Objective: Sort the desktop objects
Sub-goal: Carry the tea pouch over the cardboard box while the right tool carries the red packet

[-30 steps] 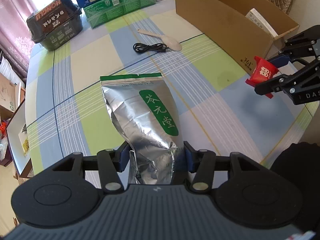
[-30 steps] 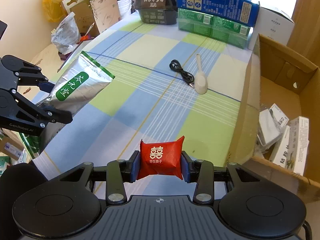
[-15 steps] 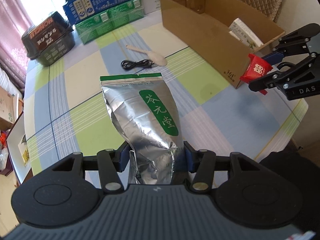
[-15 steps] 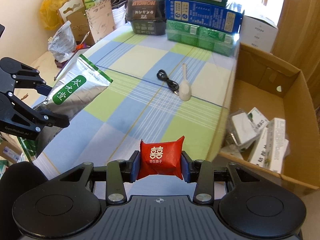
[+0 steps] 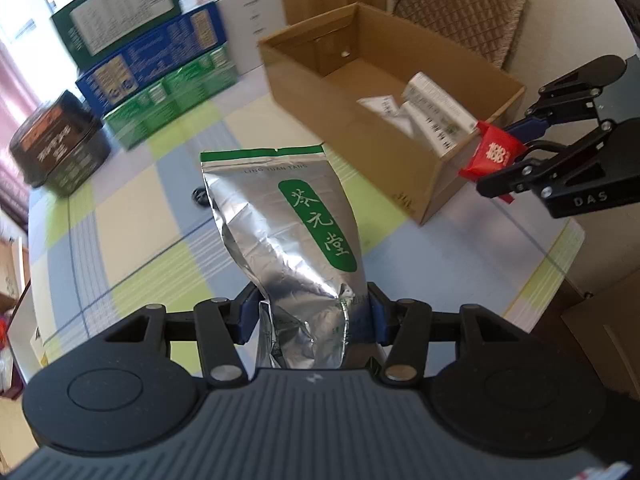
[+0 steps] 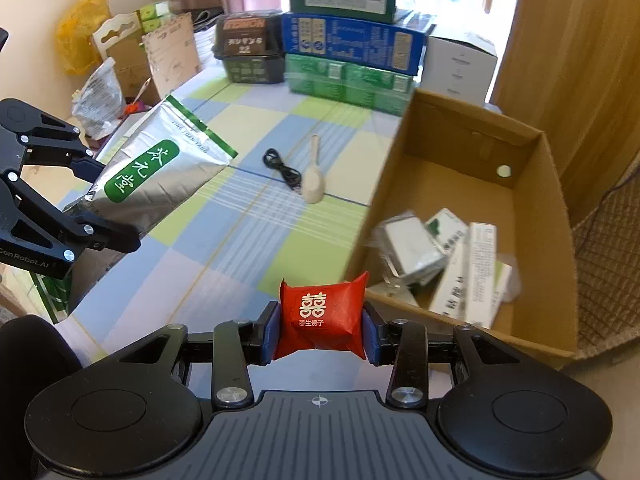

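My left gripper (image 5: 310, 316) is shut on the bottom of a silver foil tea bag (image 5: 292, 220) with a green label and holds it in the air above the checked tablecloth; the bag also shows in the right wrist view (image 6: 156, 176). My right gripper (image 6: 320, 326) is shut on a small red packet (image 6: 320, 316) with white characters, near the front corner of an open cardboard box (image 6: 536, 216). The left wrist view shows that packet (image 5: 494, 154) beside the box's near corner (image 5: 424, 184). The box holds several white and green cartons (image 6: 440, 256).
A black cable (image 6: 282, 168) and a cream spoon (image 6: 313, 184) lie on the table (image 6: 240, 236) in the middle. Stacked green and blue boxes (image 6: 352, 56), a white box (image 6: 460, 64) and a dark container (image 6: 248, 52) stand along the far edge. A chair (image 5: 460, 12) stands behind the cardboard box.
Both grippers have risen and moved toward the cardboard box, each still gripping its item. The red packet now sits near the box's front corner and the box interior shows more fully.
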The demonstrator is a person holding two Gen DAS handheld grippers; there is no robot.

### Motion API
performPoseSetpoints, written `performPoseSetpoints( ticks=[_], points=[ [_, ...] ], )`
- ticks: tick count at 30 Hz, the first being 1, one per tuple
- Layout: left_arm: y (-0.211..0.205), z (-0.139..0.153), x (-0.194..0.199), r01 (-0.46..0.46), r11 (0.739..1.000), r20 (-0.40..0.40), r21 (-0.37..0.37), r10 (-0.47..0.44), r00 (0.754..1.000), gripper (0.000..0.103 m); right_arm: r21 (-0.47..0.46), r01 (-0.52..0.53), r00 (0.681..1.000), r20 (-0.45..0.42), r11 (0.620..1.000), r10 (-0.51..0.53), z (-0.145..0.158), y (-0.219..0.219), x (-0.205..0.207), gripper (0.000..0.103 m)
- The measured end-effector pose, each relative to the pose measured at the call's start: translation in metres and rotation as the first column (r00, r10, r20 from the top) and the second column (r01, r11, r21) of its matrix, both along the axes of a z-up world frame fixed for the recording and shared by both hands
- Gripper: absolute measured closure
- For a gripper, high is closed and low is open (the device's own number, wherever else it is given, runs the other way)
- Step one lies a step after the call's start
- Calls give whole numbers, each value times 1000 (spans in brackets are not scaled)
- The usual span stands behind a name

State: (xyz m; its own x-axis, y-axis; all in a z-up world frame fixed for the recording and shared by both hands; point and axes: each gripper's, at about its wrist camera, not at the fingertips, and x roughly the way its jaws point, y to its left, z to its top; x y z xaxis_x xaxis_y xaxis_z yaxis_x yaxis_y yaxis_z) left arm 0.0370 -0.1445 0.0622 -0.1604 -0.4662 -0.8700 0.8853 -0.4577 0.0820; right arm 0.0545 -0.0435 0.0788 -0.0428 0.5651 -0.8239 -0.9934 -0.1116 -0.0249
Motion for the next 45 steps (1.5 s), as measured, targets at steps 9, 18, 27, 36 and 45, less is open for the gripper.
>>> performPoseSetpoints(
  ticks=[9,18,27,36,45],
  points=[
    [-15,13,-50,70,997,-19,-14,-71,997,55,17,59,998,16,998,-59,12,-11,33,64],
    [-28,19,-93,117,993,-30,-20,-117,993,55,30,119,993,21,992,-120,22,-19,68,64],
    [-43,19,-118,129,992,-63,-11,-130,990,55,41,165,986,28,985,-167,28,-18,97,64],
    [-60,18,-128,115,993,-86,1,-115,990,55,44,192,981,33,981,-193,31,-11,112,64],
    [-81,21,-127,82,997,-115,3,-81,990,55,54,226,973,31,973,-227,35,0,130,64]
  ],
)
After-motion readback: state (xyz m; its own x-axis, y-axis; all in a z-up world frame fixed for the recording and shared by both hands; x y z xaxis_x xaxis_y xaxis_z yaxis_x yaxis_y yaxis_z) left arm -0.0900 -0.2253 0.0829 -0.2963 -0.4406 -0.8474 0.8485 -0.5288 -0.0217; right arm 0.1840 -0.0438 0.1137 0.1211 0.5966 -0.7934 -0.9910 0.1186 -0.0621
